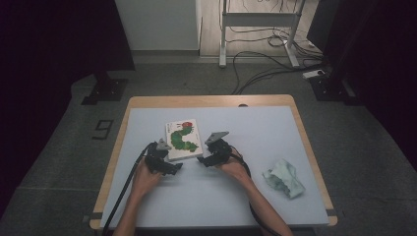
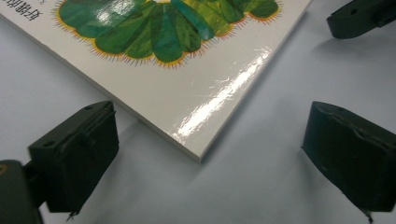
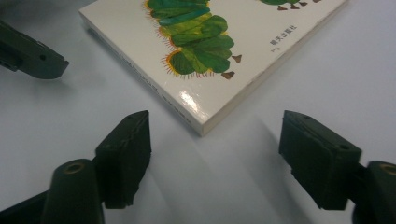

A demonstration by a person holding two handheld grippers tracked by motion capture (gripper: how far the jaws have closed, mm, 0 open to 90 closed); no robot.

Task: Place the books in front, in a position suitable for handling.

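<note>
On pale table (image 1: 255,196), picture book (image 1: 184,139), both tools (image 1: 166,164) (image 1: 210,158) spread wide at its near corners

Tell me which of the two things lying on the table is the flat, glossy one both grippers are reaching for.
The picture book with the green caterpillar cover, lying flat mid-table. The other thing, a crumpled pale green cloth, sits apart toward the right edge.

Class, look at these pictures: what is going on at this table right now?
A person holds a claw in each hand over a picture book with a green caterpillar on its cover. The left claw and right claw both stand open at the book's near corners, not touching it. A crumpled cloth lies off to the right.
</note>
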